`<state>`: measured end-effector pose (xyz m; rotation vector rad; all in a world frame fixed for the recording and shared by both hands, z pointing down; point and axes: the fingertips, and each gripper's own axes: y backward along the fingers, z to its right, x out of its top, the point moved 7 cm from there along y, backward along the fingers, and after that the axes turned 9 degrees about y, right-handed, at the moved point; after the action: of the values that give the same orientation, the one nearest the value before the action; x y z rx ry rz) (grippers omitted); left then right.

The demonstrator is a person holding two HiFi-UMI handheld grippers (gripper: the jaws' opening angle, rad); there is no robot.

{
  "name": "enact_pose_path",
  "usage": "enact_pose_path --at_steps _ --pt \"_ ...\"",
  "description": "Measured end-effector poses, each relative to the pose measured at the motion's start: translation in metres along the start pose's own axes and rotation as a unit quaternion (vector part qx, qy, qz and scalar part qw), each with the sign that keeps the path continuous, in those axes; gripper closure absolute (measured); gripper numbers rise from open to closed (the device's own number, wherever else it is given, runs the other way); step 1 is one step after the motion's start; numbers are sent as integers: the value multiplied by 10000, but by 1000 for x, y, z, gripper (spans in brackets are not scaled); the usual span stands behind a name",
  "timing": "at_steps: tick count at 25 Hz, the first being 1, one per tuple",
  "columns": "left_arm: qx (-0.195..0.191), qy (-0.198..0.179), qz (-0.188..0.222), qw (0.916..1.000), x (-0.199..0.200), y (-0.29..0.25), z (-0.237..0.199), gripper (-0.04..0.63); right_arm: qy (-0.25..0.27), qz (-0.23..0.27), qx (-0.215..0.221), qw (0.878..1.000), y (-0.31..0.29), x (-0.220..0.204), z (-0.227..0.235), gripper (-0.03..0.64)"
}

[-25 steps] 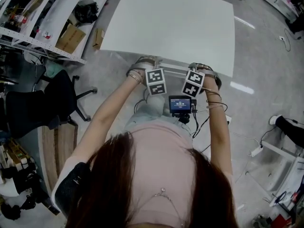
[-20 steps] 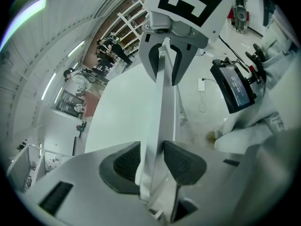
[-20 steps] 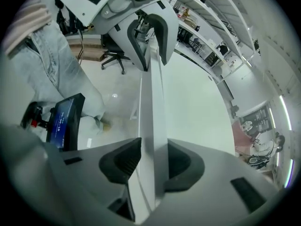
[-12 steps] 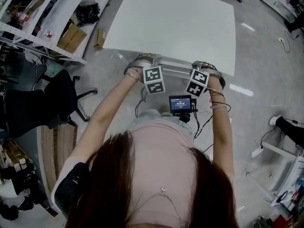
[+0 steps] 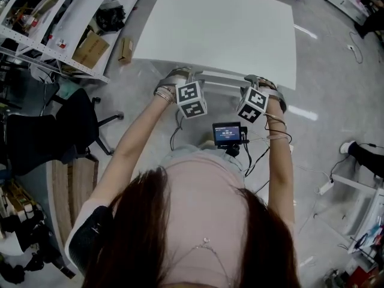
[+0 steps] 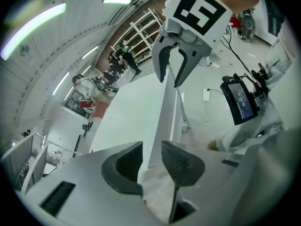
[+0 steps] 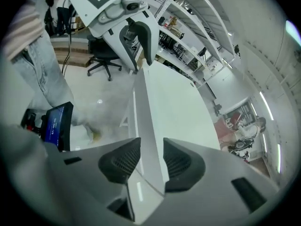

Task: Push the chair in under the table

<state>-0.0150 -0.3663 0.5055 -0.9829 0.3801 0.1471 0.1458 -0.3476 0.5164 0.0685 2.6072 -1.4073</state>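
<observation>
Filling the floor ahead, a white table point(image 5: 228, 29) stands with what looks like the chair point(image 5: 222, 78), only its pale back showing, tucked along the table's near edge. At that edge the left gripper point(image 6: 150, 159) has just been closing and the right gripper point(image 7: 151, 161) opening. Both sets of fingers stand apart astride the back, not pressing.

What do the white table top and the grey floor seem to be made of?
The table top looks like white laminate or painted board, matt: even colour, hardly any glare. The floor looks like polished stone or vinyl, glossy: bright light streaks mirror in it. Neither is certain.
</observation>
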Motion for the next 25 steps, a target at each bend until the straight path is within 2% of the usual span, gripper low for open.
enact_pose_path --at_steps 6,10,13,16,20,25 --pt "-16 289 212 9994 -5 25 4 479 -573 78 -164 9982 22 5 -12 463" --pt "-56 705 426 9966 -8 47 6 486 -950 152 -339 9948 38 12 -23 467" --pt "-14 1110 580 9921 -14 61 5 491 -1160 135 -496 9919 46 15 -32 512" --pt "76 1671 807 9826 -19 77 2 502 -1372 163 -603 9886 54 16 -42 535" --pt "210 2415 1185 9629 -26 103 4 526 -1827 384 -839 9788 74 21 -51 559" --pt "255 2958 1392 9447 -42 125 12 558 -2280 630 -1048 9659 92 34 -63 569"
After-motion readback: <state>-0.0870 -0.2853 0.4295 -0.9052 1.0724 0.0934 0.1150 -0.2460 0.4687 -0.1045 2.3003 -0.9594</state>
